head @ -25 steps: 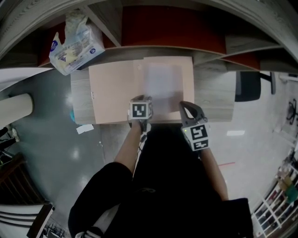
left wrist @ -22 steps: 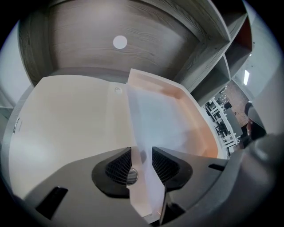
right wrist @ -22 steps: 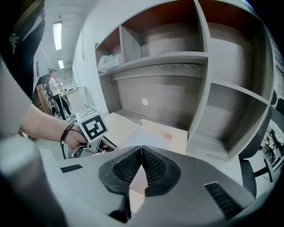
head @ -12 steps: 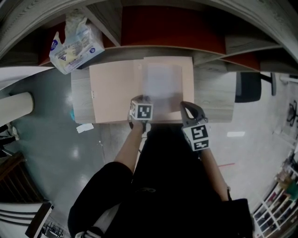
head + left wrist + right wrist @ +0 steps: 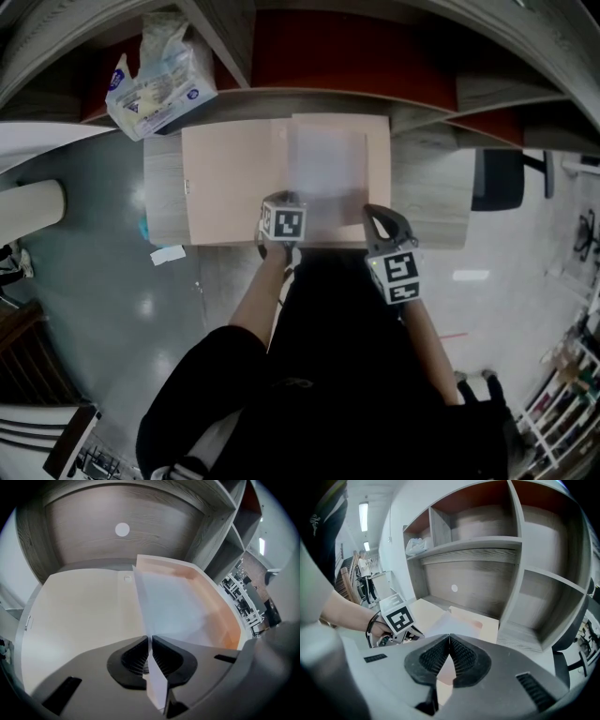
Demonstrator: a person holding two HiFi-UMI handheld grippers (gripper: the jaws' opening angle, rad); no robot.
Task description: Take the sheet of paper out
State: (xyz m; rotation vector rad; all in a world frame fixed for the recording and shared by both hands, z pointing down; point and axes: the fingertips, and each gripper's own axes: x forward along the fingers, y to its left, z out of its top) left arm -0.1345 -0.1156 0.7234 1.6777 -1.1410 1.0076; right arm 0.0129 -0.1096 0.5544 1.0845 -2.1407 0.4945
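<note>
An open peach folder [image 5: 230, 178] lies flat on the wooden shelf board [image 5: 427, 202]. A pale sheet of paper [image 5: 326, 169] rests on its right half. My left gripper [image 5: 283, 211] stands at the sheet's near left corner, pointing steeply down. In the left gripper view its jaws [image 5: 150, 641] are closing, and the sheet [image 5: 173, 606] runs edge-on between the ribbed pads. My right gripper [image 5: 375, 216] is at the folder's near right corner. Seen from the right gripper view, that gripper [image 5: 449, 639] is shut, with the folder's peach edge [image 5: 443, 670] between its pads.
A plastic-wrapped packet [image 5: 155, 80] sits on the shelf at the upper left. Shelf dividers [image 5: 515, 569] and a back wall rise behind the folder. A dark chair [image 5: 497, 173] stands to the right, a white roll [image 5: 28, 211] at the left, and a paper scrap [image 5: 169, 254] lies on the floor.
The left gripper's marker cube has tipped slightly at the sheet's near edge. The right gripper has stayed where it was.
</note>
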